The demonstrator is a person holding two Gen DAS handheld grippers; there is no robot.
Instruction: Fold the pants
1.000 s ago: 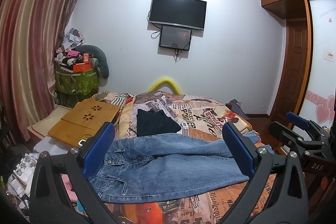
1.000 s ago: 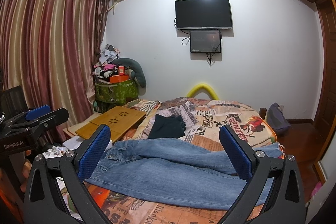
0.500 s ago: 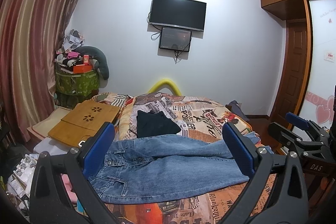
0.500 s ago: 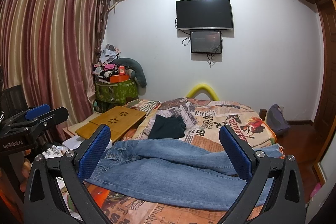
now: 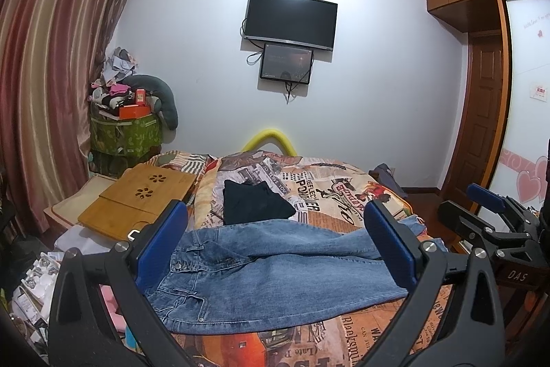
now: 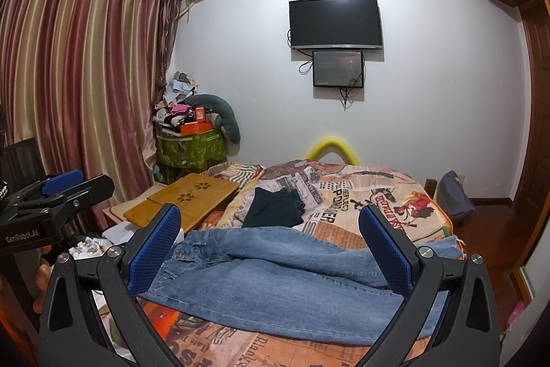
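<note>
Blue jeans (image 5: 275, 277) lie spread across the near end of the bed, waistband to the left and legs running right; the right wrist view shows the same jeans (image 6: 285, 284). My left gripper (image 5: 275, 250) hovers above them, open, its blue pads wide apart with nothing between. My right gripper (image 6: 271, 250) is likewise open and empty above the jeans. In the left wrist view the right gripper (image 5: 495, 212) shows at the right edge; in the right wrist view the left gripper (image 6: 58, 191) shows at the left edge.
A folded black garment (image 5: 254, 202) lies farther back on the newspaper-print bedspread (image 5: 330, 191). A bamboo lap tray (image 5: 137, 198) sits left of the bed, with a cluttered green box (image 5: 123, 136) and curtains behind. A wooden door (image 5: 481, 112) stands at the right.
Both views have tilted up very slightly; the jeans lie unmoved and both grippers stay open.
</note>
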